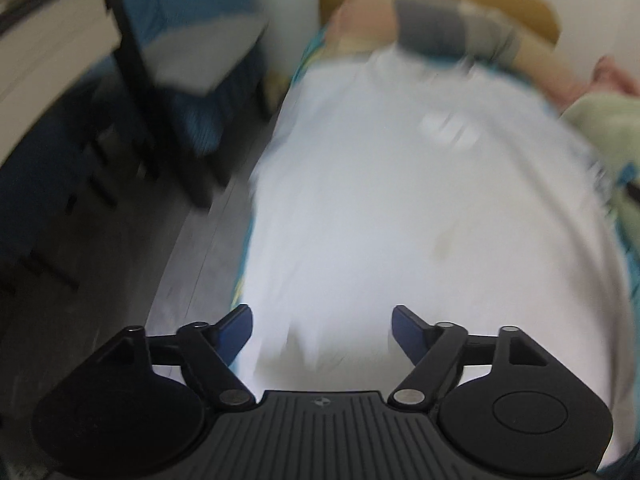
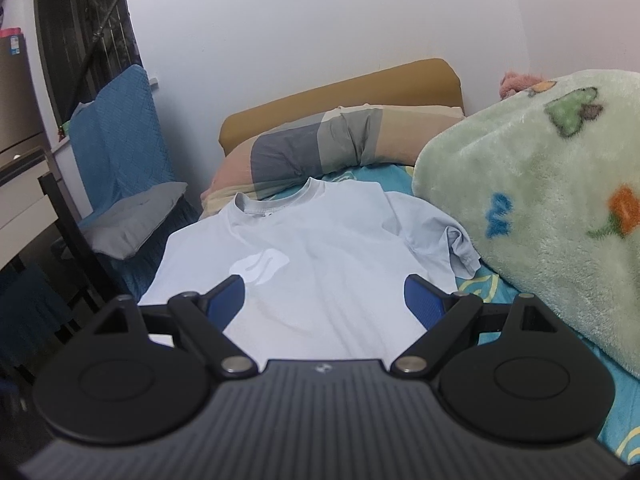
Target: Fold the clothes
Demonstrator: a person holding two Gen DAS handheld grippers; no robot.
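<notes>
T-shirt of pale blue cotton (image 2: 316, 248) lies spread face up on the bed just ahead of my tools, hem nearest me, round collar at the far end touching the pillow. From my right wrist I see my right gripper (image 2: 324, 294) hanging over the hem with its blue pads spread wide and nothing between them. A white swoosh-like print (image 2: 260, 266) sits on the chest, soft creases run down the body, and the sleeve beside the blanket is crumpled and folded on itself. My left gripper (image 1: 322, 328) is also spread wide and empty above the same shirt, which shows only as a blurred pale sheet in that view. A fluffy green blanket with coloured motifs (image 2: 540, 208) is heaped along one side on the teal patterned bedsheet (image 2: 486, 290). Beyond the collar lies a grey, pink and beige block-coloured pillow (image 2: 328, 144), then a mustard padded headboard (image 2: 344, 92).
</notes>
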